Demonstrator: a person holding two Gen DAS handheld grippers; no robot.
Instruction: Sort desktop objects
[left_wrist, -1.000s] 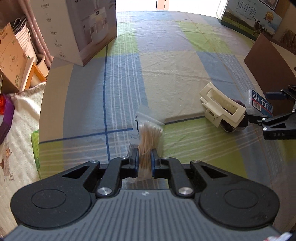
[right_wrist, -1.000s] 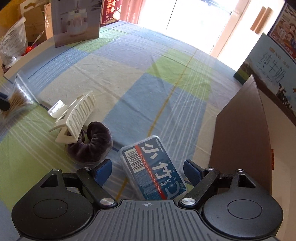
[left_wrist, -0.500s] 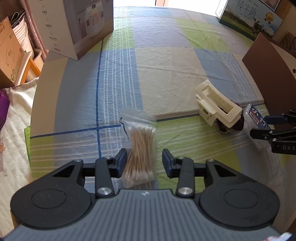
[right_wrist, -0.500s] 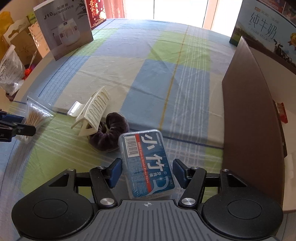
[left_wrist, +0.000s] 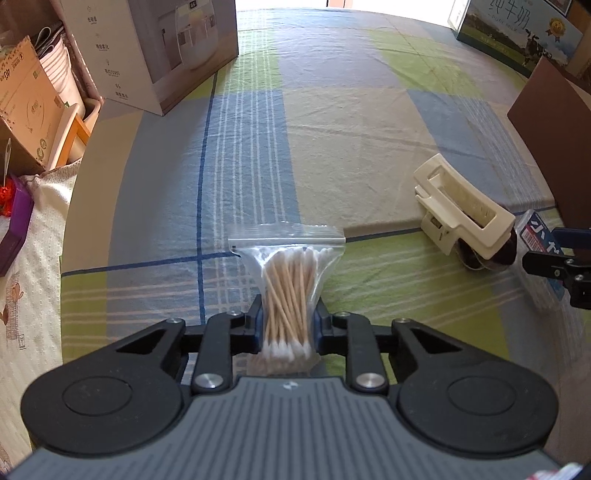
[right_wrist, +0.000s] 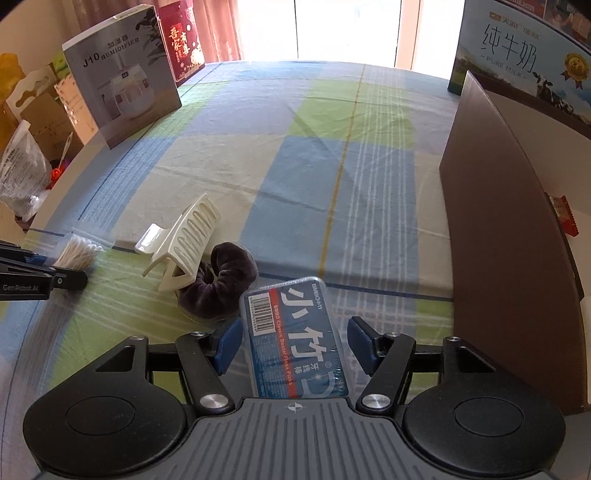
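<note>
1. The left gripper (left_wrist: 287, 320) has its fingers clamped on the bag of cotton swabs (left_wrist: 286, 284), low on the checked surface (left_wrist: 332, 129).
2. The right gripper (right_wrist: 293, 339) straddles the floss pick box (right_wrist: 295, 336), fingers wide, apparently not touching.
3. The slack bag may slip; closing off-centre could skew the box into the scrunchie (right_wrist: 218, 286) beside it.

Strong daylight floods in from the window (right_wrist: 347, 29) at the far end, blown out to pure white in both views. The checked tablecloth (left_wrist: 332, 122) is brightly and evenly lit, with soft shadows beneath objects. Fisheye distortion bends the table edges and boxes. Focus is sharp, though corners darken slightly.
</note>
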